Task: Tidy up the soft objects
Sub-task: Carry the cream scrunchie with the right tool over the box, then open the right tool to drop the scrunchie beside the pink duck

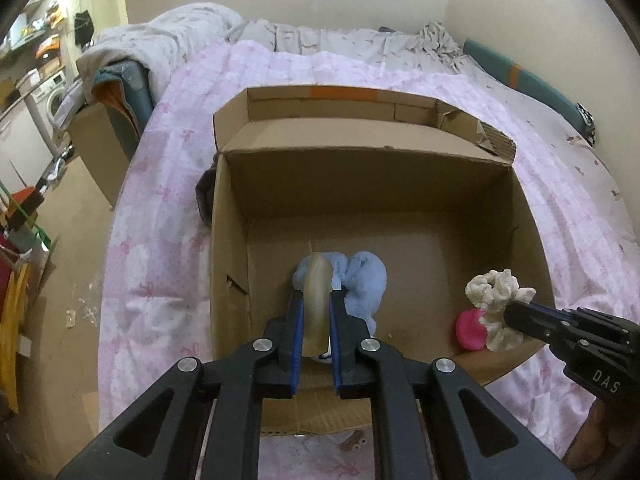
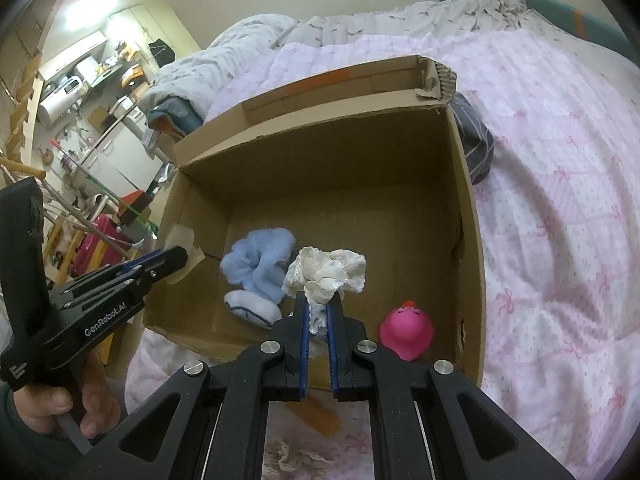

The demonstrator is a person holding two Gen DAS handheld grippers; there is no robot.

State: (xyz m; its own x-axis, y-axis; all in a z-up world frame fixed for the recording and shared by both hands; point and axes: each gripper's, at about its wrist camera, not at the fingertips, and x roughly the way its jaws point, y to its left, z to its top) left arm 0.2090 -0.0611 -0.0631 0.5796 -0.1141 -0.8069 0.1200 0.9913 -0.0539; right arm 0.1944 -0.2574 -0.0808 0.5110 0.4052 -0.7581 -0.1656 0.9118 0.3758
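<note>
**Both grippers loaded over the box**

Bedroom setup: a pink quilted bedspread (image 1: 168, 184) covers the bed, and an open cardboard box (image 1: 224, 240) sits on it, filling the middle of both views.

Left gripper (image 1: 316, 300) has its jaws pinched on a flat beige pad-like piece (image 1: 318, 296), holding it upright over the lower middle of the box, right above a fluffy blue item (image 1: 366, 280) already on the box floor. A white sock-like bundle (image 2: 252, 308) lies just beside the blue one.

Right gripper (image 2: 318, 312) is clamped on a cream ruffled scrunchie (image 2: 328, 272), hanging over the box interior, lower centre of its view. A pink rubber duck (image 2: 408, 330) sits in the lower-right corner of the box.

Looks like both pieces are held over the opening so they'll land inside when released. Judging by that, the drop comes next. A dark striped cloth (image 2: 474, 148) lies outside the box, against its wall.
</note>
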